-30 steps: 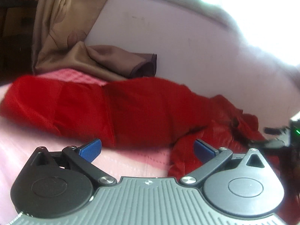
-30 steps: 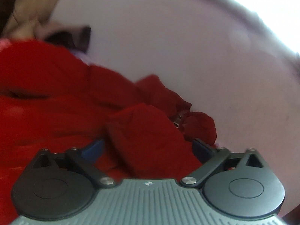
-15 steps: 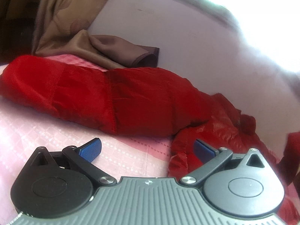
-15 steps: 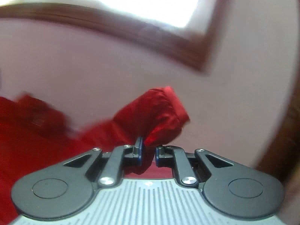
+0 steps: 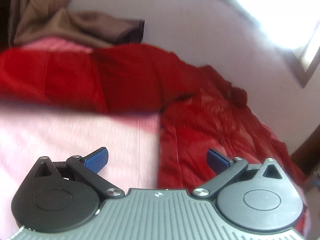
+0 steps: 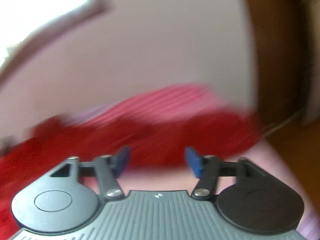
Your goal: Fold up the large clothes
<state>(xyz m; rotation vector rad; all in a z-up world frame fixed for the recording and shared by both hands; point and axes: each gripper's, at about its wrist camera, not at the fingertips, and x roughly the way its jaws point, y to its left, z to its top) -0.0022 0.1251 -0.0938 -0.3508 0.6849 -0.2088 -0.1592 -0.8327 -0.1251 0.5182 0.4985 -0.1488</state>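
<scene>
Right tool point(image 6: 157, 161) just reopened, sleeve released, red jacket point(image 6: 180, 132) beyond

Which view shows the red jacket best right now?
The left wrist view: the red jacket lies across the pink bedsheet, sharp enough to show its seams and quilting. In the right wrist view the jacket is only a motion-blurred red band beyond the open right gripper.

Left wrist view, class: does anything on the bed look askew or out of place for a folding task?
Yes. The red jacket is not flat: one part stretches across the pink sheet, while another part bunches in wrinkled folds toward the wall. A brown curtain droops onto the bed behind it.
</scene>
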